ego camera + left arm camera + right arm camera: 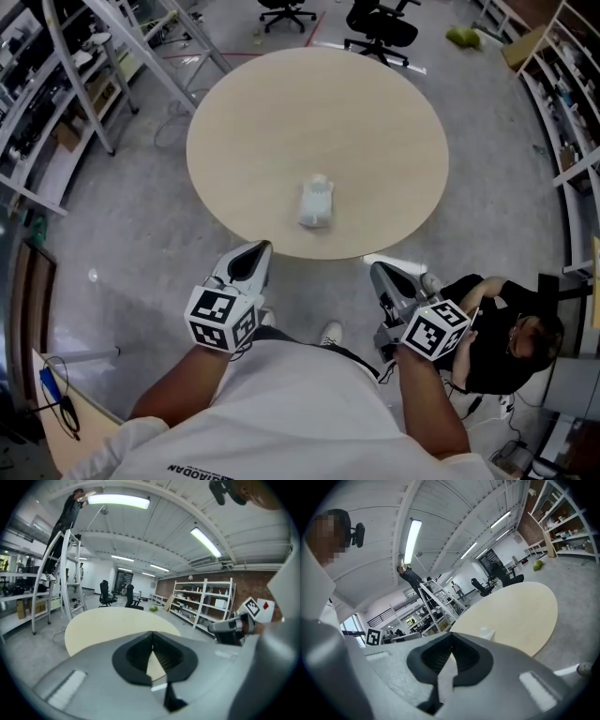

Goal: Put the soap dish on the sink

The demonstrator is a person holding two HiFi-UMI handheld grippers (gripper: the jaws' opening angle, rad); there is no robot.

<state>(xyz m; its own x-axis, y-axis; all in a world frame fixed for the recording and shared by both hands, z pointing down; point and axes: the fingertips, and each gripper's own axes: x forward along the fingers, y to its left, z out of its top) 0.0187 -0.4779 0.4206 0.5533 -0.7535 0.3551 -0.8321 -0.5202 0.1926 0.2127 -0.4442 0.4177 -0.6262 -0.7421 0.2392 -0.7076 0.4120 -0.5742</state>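
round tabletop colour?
Plain pale beige, no pattern. The round table shows best in the head view.

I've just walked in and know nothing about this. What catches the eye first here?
A big round table fills the middle of the floor, with a small white soap dish near its closest edge. Just short of it, the left gripper and right gripper point toward the table, both shut and empty.
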